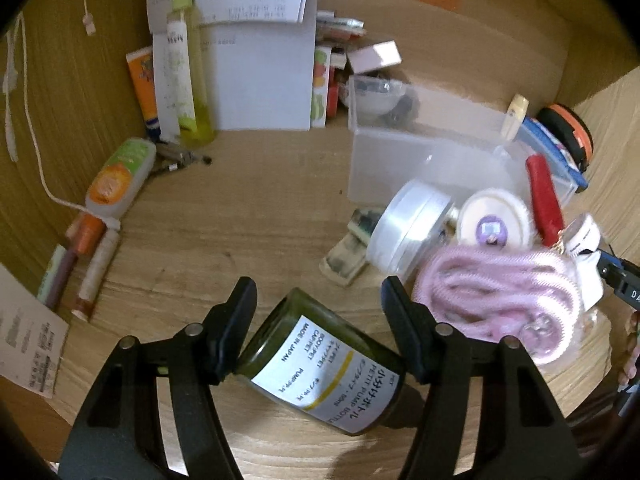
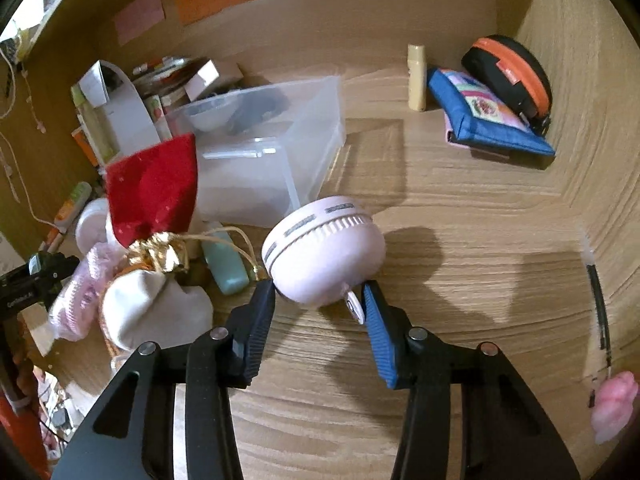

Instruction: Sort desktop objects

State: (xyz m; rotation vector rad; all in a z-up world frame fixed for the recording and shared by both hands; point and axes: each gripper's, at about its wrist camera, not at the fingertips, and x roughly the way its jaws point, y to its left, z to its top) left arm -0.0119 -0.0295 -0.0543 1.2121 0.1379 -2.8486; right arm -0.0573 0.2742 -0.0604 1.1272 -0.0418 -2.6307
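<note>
Gripping a green pump bottle (image 1: 320, 364) tilted above the wooden desk (image 1: 224, 220), my left gripper (image 1: 318, 326) is clamped on it. My right gripper (image 2: 320, 300) pinches a pink round device (image 2: 324, 250) near the clear plastic bin (image 2: 272, 152).

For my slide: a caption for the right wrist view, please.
Right gripper grips a round pink gadget above the wooden desk.

Green bottle (image 1: 320, 364) — pale pink gadget (image 2: 324, 252).
</note>
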